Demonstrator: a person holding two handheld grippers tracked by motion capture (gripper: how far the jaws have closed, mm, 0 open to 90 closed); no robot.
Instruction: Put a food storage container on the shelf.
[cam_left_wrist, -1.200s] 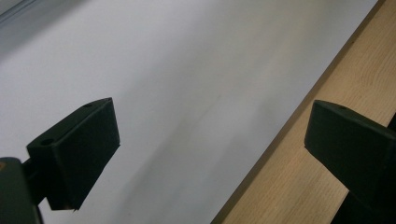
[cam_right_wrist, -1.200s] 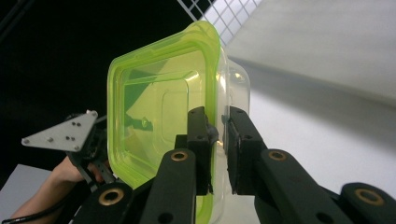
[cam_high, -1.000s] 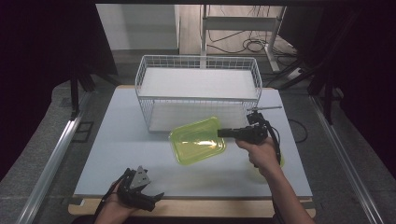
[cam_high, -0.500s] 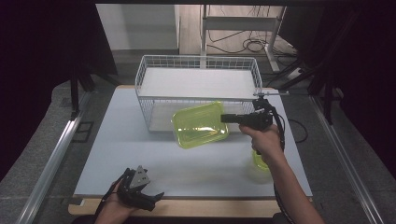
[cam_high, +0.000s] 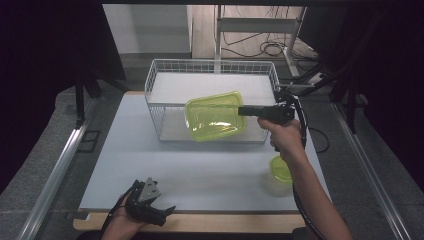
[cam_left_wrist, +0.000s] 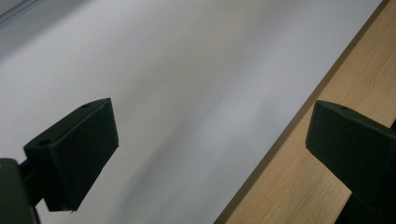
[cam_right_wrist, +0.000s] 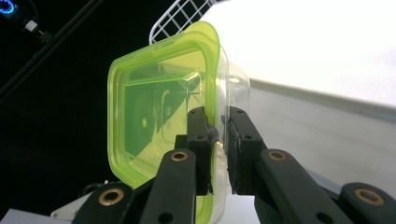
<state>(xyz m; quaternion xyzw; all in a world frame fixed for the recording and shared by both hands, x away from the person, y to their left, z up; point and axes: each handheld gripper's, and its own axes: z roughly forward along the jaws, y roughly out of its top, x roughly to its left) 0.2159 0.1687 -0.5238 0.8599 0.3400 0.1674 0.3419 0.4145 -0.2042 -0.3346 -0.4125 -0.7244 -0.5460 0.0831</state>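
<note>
I am lifting my right gripper (cam_high: 243, 110) up and away from the table (cam_high: 130, 150), carrying the yellow-green lidded container (cam_high: 215, 116) clamped by its edge between my jaws. The container is rising from just above the tabletop in front of the wire basket (cam_high: 210, 67) to the height of the basket's front rim, and it is now overlapping the basket's front wall in the high view. As my hand (cam_high: 286, 135) is moving off, the small round yellow-green lid (cam_high: 281, 170) is coming into view on the table beside my forearm.

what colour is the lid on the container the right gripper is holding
Translucent yellow-green, on a clear container; the lid shows best in the right gripper view.
</note>
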